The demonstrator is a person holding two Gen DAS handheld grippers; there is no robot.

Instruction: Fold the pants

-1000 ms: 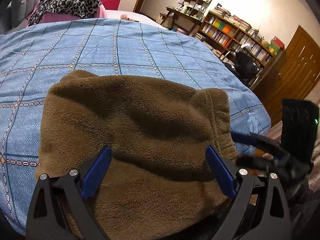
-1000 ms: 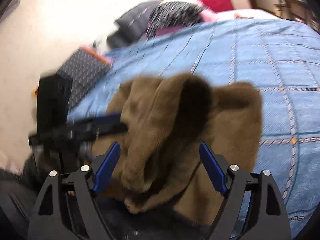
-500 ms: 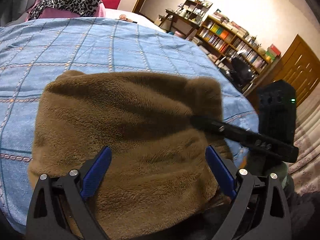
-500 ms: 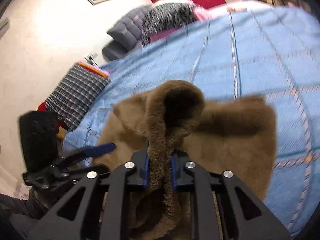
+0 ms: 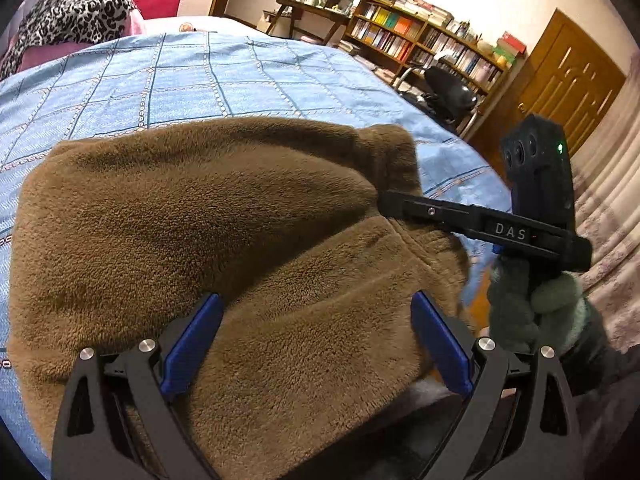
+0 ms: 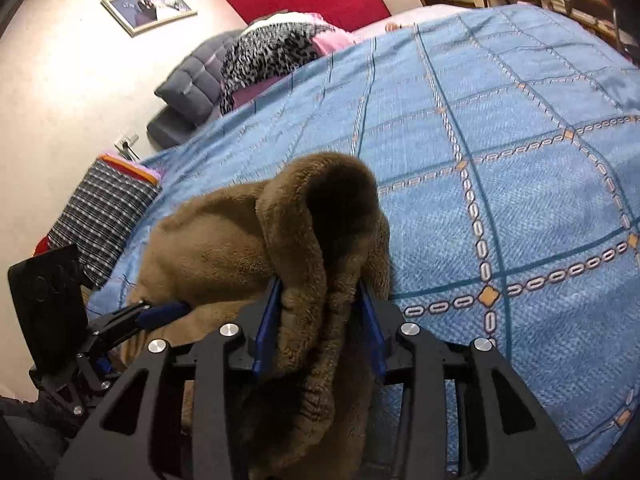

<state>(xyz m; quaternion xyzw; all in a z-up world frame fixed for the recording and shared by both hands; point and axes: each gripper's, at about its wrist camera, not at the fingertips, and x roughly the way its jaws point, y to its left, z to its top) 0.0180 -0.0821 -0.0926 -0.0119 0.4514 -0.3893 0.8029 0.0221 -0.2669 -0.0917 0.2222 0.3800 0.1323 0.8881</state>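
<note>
- Between the wide-apart jaws of the left gripper (image 5: 316, 344), in the left wrist view, brown fleece pants (image 5: 208, 240) lie in a thick folded heap on the bed (image 5: 192, 80); the blue pads flank the fabric but do not press it.
- Pile is short, plush and matted, with a rounded fold edge running slantwise ahead of the jaws.
- Right of those jaws, the right gripper (image 5: 384, 200) shows as a flat black bar whose tip reaches the pants' right edge, held by a hand (image 5: 532, 300) in a fuzzy grey-green sleeve.
- Only this view gives the wooden bookshelf (image 5: 424, 40) and panelled door (image 5: 560, 80).
- Ahead of the right gripper (image 6: 326, 312), in the right wrist view, a bunched ridge of pants (image 6: 320, 240) rises into a hollow hood shape; the jaws, having just been opening a little, still pinch it on both sides.
- Bedspread weave is coarse blue with chain-pattern checks.
- Left of these jaws, the left gripper (image 6: 160, 312) pokes in at the pants' edge.
- Only here: a framed picture (image 6: 148, 6) and checked cushion (image 6: 100, 216).
</note>
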